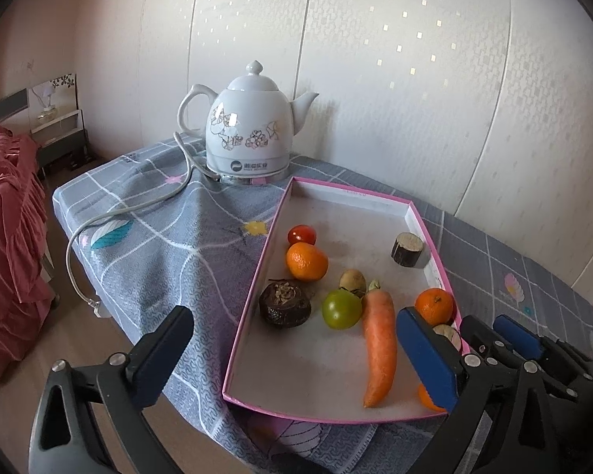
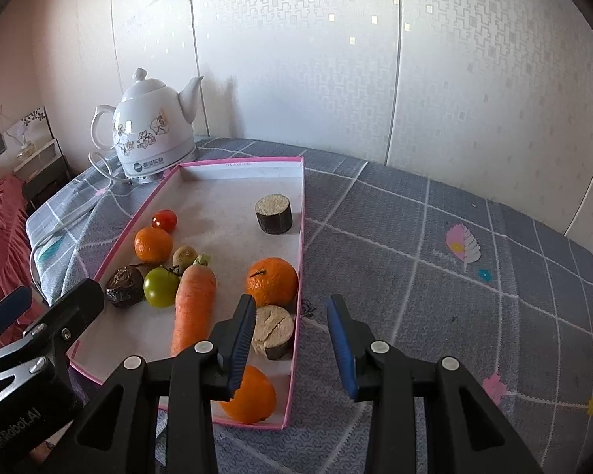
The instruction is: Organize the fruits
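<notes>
Glossy ceramic kettle [image 1: 249,130]; matt woven tablecloth [image 1: 170,245].

Pink-rimmed tray [image 2: 302,205] holds three oranges [image 2: 272,281], a carrot [image 2: 193,304], tomatoes — red [image 2: 164,219], green [image 2: 161,287].

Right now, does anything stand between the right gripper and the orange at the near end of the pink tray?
Nothing visible does. The right gripper is open just above the near orange, whose upper left its left finger hides. The split cane piece lies just beyond it, beside the pink tray wall.
</notes>
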